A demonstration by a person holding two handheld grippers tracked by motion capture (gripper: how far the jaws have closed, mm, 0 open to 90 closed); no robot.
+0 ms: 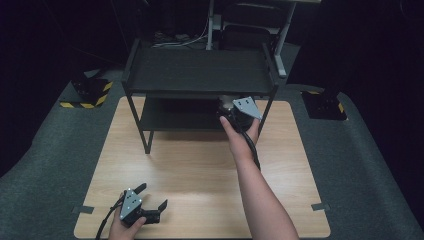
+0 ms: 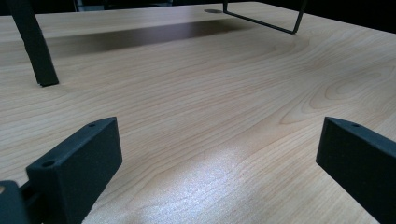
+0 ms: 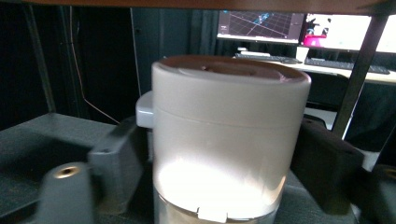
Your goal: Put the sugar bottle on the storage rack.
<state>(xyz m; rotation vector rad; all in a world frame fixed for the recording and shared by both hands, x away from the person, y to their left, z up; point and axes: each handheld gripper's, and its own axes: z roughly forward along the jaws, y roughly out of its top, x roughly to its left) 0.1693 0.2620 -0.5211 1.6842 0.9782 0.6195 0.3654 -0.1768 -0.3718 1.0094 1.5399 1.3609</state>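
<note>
Right forearm (image 1: 260, 195) runs from bottom centre-right of the high view up to mid-frame, nearly straight, hand (image 1: 241, 136) wrapped on the right gripper (image 1: 234, 114) at the right end of the black two-tier shelf rack (image 1: 200, 70), jaws pushed in under the top shelf onto the lower tier. Grey three-cornered plate (image 1: 247, 107) faces up and tilts toward the right. Cable (image 1: 254, 150) trails back along the wrist. In the right gripper view the jaws sit on both sides of a white lidded canister (image 3: 229, 135), which takes up the centre of the frame, upright, standing on the dark lower shelf (image 3: 42, 140); both jaw pads press against its wall, so it's gripped. Small grey tab (image 3: 144, 109) sticks out at the canister's left, just under the lid line. Monitors and a keyboard are blurred in the upper right of that view. Left hand (image 1: 122, 231) is at the bottom left of the high view, low on the wooden table (image 1: 200, 170), holding the left gripper (image 1: 150, 197) angled toward upper right. Its jaws are spread wide with nothing between them; the left gripper view (image 2: 210, 154) shows bare wood in the gap, a rack leg (image 2: 35, 44) at upper left and the rack's foot bar (image 2: 261, 21) at top right.
</note>
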